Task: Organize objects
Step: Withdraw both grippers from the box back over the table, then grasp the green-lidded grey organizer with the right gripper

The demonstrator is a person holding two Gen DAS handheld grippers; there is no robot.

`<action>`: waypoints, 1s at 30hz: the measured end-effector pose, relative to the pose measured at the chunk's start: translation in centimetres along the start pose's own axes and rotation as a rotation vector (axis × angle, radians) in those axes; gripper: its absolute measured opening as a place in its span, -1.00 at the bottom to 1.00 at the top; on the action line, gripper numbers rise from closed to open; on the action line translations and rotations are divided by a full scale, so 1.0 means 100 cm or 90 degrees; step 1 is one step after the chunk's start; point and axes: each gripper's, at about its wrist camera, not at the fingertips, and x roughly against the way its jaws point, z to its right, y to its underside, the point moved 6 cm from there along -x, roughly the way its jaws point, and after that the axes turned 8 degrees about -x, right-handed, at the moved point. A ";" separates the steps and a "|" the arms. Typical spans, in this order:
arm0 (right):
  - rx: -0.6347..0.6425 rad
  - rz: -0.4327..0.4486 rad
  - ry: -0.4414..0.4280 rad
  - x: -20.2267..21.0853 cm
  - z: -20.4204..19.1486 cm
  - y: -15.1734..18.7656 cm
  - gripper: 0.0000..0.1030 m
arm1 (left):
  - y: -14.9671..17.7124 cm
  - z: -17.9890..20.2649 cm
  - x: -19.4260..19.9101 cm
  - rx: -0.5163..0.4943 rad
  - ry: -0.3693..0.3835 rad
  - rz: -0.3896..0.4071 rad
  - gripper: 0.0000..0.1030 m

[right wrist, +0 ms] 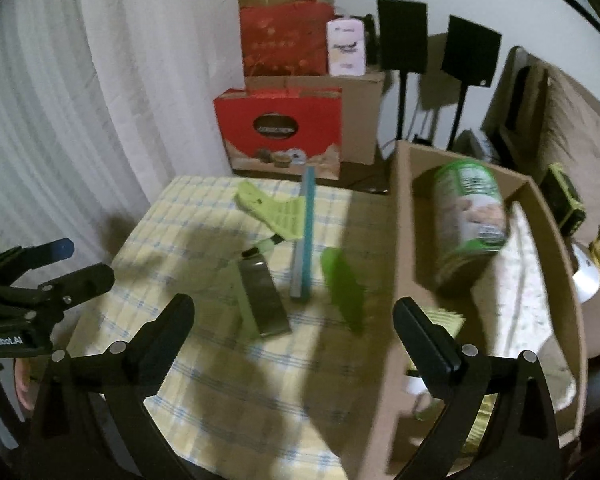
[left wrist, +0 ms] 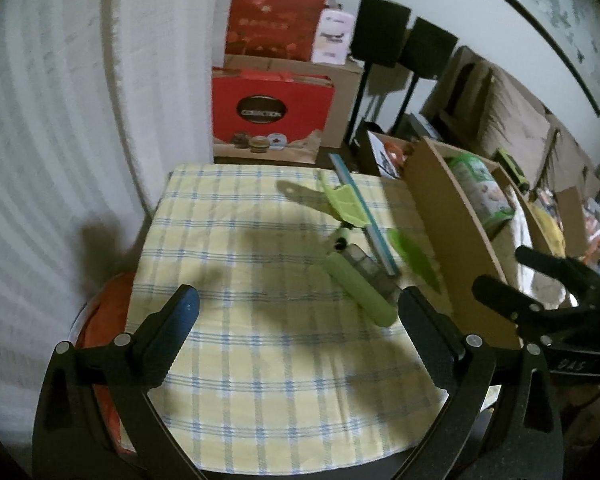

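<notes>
Cardboard box [right wrist: 400,216], frame right: green canister [right wrist: 470,216] stowed; blue bar [right wrist: 305,236], green peeler [right wrist: 276,210], green comb [right wrist: 342,288] remain on checked cloth [right wrist: 220,360]; left gripper [left wrist: 296,308], right gripper [right wrist: 294,316] wide, empty

Two black hand-held grippers

Left hand-held gripper [left wrist: 298,306]: blue finger pads, silver screws. Right hand-held gripper [right wrist: 294,318]: black ribbed pads, silver screws.

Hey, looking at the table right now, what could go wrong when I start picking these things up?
1. The blue strip lies close beside the green slotted tool and the grater; a claw closing on one may drag another.
2. The green leaf-shaped piece lies close to the cardboard box wall, so the open right claw could bump the box.
3. The checked cloth may bunch under a claw.
</notes>
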 end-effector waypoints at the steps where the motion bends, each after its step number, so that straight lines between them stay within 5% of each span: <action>1: 0.000 -0.006 -0.005 -0.006 -0.003 0.000 0.95 | 0.000 -0.005 -0.001 0.006 -0.001 0.000 0.93; 10: 0.046 -0.065 0.003 -0.066 -0.021 0.012 0.72 | 0.009 -0.030 -0.016 0.035 0.002 -0.014 0.93; 15: 0.055 -0.113 0.021 -0.097 -0.024 0.017 0.19 | 0.015 -0.038 -0.029 0.048 0.006 -0.028 0.93; 30: 0.070 -0.176 0.017 -0.136 -0.028 0.028 0.07 | 0.022 -0.038 -0.046 0.057 0.031 -0.048 0.93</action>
